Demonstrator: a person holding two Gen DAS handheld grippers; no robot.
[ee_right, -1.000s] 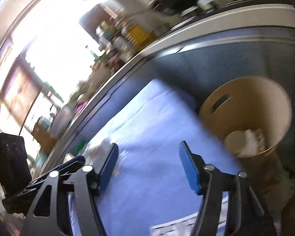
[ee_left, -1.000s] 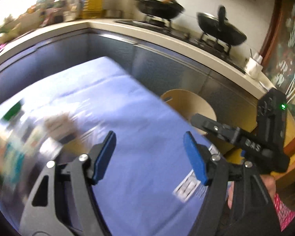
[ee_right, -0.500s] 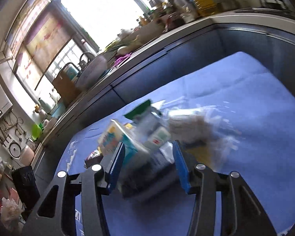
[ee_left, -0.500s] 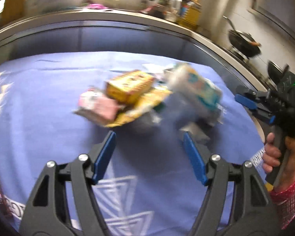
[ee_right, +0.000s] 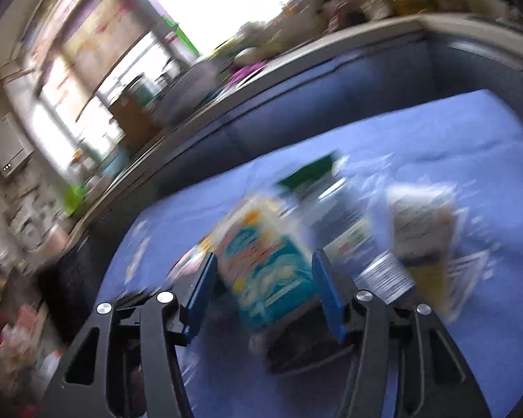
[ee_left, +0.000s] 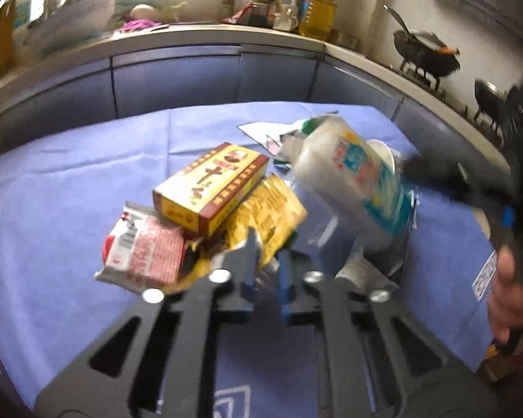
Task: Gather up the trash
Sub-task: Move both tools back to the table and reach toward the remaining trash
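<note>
A pile of trash lies on the blue cloth (ee_left: 69,191): a yellow and red box (ee_left: 212,188), a red and white packet (ee_left: 146,250), a crumpled yellow wrapper (ee_left: 272,209) and a white and teal pack (ee_left: 359,181). My left gripper (ee_left: 266,254) is shut on the near edge of the yellow wrapper. In the blurred right wrist view, my right gripper (ee_right: 263,256) straddles the white and teal pack (ee_right: 265,268). Its jaws are opening a little, and the pack still fills the gap and meets both pads. Clear bags (ee_right: 422,223) lie to its right.
Grey cabinet fronts (ee_left: 177,80) and a cluttered counter curve round the far side of the cloth. Black woks (ee_left: 425,59) stand on the stove at the right, bottles (ee_left: 317,14) at the back. A hand (ee_left: 505,289) holds the right gripper at the right edge.
Both grippers have swung from the bin side to the trash pile. The left jaws, wide half a second ago, have shut on the yellow wrapper. The right gripper has closed in around the pack.
</note>
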